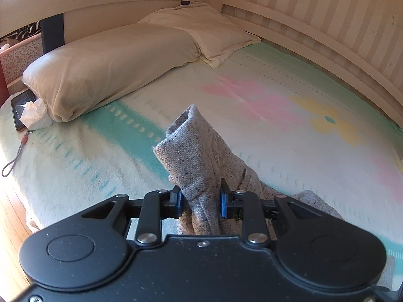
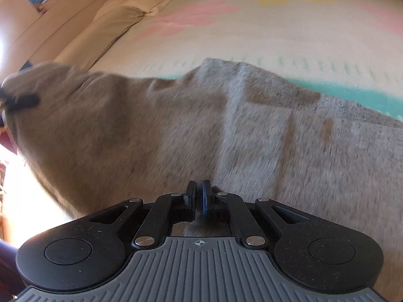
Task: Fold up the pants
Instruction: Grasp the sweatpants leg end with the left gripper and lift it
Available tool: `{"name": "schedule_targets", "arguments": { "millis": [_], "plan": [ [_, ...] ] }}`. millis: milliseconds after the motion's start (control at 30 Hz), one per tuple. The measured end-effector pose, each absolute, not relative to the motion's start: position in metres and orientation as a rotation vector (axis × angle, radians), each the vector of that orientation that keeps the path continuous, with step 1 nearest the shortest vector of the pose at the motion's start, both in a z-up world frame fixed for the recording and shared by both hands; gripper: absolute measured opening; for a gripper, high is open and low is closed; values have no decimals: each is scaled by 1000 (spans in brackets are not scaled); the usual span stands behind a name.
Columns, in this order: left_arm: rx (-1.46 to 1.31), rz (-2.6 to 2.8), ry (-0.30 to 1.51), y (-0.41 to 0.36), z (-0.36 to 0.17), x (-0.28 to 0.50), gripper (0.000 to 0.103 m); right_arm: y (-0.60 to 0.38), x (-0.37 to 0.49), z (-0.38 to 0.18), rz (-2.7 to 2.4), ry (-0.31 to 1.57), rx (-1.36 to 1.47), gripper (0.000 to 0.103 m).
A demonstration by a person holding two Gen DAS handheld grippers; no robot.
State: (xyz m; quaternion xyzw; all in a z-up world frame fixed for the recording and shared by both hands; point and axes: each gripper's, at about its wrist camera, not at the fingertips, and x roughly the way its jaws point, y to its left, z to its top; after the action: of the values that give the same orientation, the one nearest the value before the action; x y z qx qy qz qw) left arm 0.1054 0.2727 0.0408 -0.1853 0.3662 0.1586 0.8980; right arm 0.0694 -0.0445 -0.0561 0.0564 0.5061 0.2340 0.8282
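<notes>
The grey knit pants (image 1: 194, 161) lie on the bed. My left gripper (image 1: 200, 198) is shut on a bunched fold of them, and the cloth stands up between its blue pads, lifted off the blanket. In the right wrist view the pants (image 2: 176, 130) spread wide across the frame, blurred. My right gripper (image 2: 199, 200) has its jaws nearly together just above or on the cloth; whether any fabric is pinched between them is hidden. The left gripper (image 2: 20, 102) shows at the far left edge, holding the raised end.
The bed has a pastel flower blanket (image 1: 277, 105). Two cream pillows (image 1: 108, 65) lie at the head. A phone (image 1: 21, 108) and a crumpled tissue (image 1: 35, 115) sit at the left edge. A slatted white rail (image 1: 327, 25) runs along the right.
</notes>
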Motion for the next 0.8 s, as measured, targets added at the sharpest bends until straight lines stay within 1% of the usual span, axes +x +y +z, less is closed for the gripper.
{"name": "schedule_targets", "arguments": {
  "millis": [100, 267, 400, 600, 700, 800],
  "plan": [
    [-369, 317, 748, 270, 43, 105, 33, -42, 46, -53, 508, 1066, 86, 5],
    [-356, 280, 727, 260, 56, 102, 32, -39, 31, -50, 567, 1129, 66, 5],
    [-304, 229, 693, 235, 79, 98, 31, -58, 39, -30, 560, 1102, 147, 5],
    [-187, 110, 636, 171, 109, 98, 30, -120, 66, -3, 467, 1031, 261, 5],
    [-126, 12, 628, 128, 114, 103, 28, -154, 79, -4, 383, 1022, 303, 5],
    [-57, -96, 645, 79, 108, 111, 28, -181, 83, -18, 295, 1037, 310, 5]
  ]
}}
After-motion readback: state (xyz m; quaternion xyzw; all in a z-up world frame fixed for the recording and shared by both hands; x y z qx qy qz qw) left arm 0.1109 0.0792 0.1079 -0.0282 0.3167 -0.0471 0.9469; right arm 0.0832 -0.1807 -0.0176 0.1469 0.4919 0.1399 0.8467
